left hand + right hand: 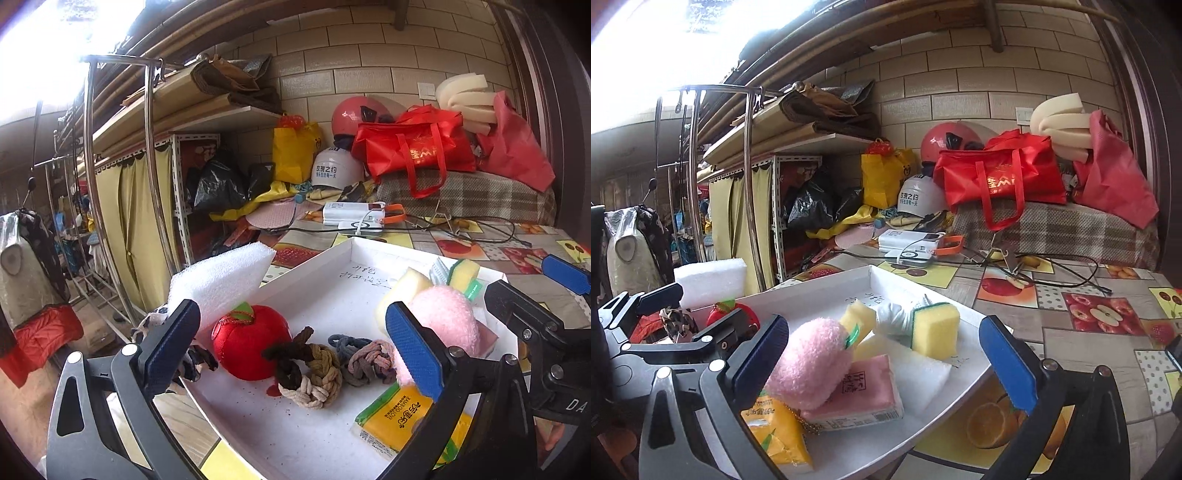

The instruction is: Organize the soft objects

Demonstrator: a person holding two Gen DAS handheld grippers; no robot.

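Note:
A white tray (314, 258) holds soft objects: a red plush apple (251, 345), two braided hair ties (314, 373), a pink plush ball (447, 317), yellow sponges (463, 275), a yellow packet (395, 417). A white foam block (221, 280) leans at the tray's left edge. My left gripper (291, 347) is open above the apple and hair ties. My right gripper (882, 354) is open around the pink plush ball (809, 362), the pink packet (868, 391) and the yellow sponge (934, 328), not touching them.
The tray (971, 314) lies on a fruit-patterned tablecloth (1089, 325). Behind it are power banks (908, 240), cables, helmets, red bags (997, 177). A metal rack (147, 147) with shelves stands left.

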